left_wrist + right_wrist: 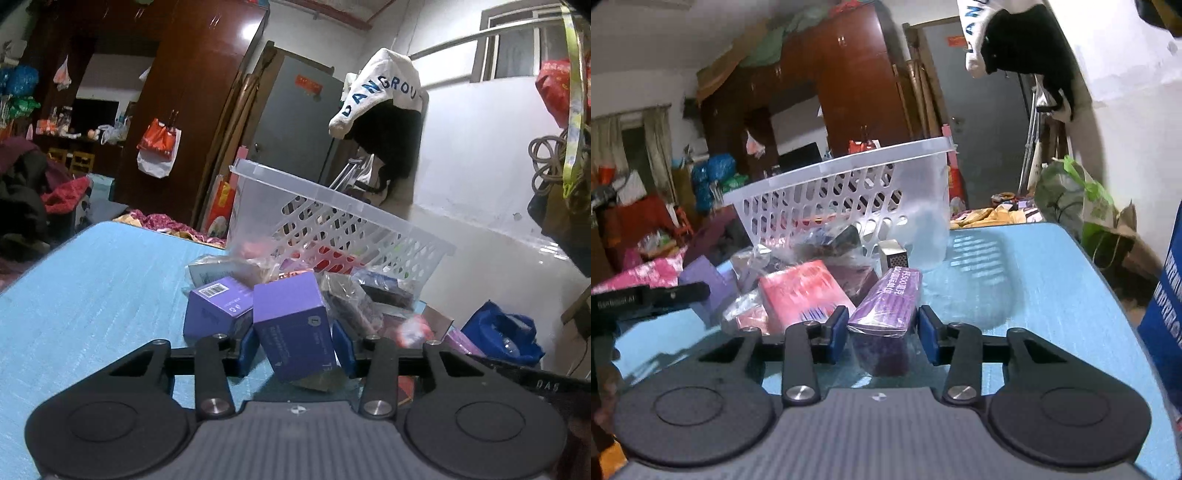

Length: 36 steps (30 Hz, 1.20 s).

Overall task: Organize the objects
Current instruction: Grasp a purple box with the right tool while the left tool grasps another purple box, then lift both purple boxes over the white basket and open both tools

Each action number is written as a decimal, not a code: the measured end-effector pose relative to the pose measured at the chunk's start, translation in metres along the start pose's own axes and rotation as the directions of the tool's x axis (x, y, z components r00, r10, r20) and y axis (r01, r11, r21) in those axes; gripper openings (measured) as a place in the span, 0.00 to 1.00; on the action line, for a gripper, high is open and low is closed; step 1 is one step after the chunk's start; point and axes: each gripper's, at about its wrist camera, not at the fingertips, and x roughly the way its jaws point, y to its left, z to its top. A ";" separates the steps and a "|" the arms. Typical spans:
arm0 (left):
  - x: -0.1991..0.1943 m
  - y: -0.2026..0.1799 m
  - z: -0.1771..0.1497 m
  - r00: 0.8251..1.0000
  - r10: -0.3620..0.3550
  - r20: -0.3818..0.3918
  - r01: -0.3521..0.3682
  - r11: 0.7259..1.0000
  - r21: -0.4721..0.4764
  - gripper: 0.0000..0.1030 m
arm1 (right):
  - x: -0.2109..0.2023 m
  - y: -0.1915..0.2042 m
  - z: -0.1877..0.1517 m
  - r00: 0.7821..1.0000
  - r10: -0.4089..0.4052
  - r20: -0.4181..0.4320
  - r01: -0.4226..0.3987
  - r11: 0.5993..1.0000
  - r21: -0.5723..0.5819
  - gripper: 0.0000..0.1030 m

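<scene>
In the left wrist view my left gripper (295, 350) is shut on a purple box (291, 325), its blue pads against both sides; the box is tilted, and I cannot tell if it is off the blue table (92, 295). A second purple box (216, 306) lies just left of it. In the right wrist view my right gripper (882, 338) is shut on the near end of a long purple wrapped box (890, 302). A white perforated basket (332, 225) stands behind the pile, also in the right wrist view (849, 195).
A pink box (803, 295), plastic-wrapped packets (347, 299) and small boxes lie in a pile before the basket. A blue carton (1167, 314) stands at the table's right edge. A blue bag (506, 332) sits beyond the table. The left gripper's arm (646, 295) shows at left.
</scene>
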 end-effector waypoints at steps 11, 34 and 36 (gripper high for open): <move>-0.010 -0.001 -0.001 0.997 -0.010 0.074 0.008 0.999 0.032 0.46 | -0.021 0.004 -0.004 0.997 0.000 0.081 -0.004 0.999 0.041 0.42; 0.018 -0.051 0.132 0.984 -0.105 0.144 0.080 0.982 0.169 0.45 | -0.007 0.020 0.120 0.963 0.149 0.224 -0.147 0.989 -0.027 0.41; 0.041 -0.056 0.151 0.990 -0.071 0.123 0.050 0.984 0.170 0.45 | 0.014 0.025 0.145 0.970 0.139 0.200 -0.129 0.990 -0.064 0.41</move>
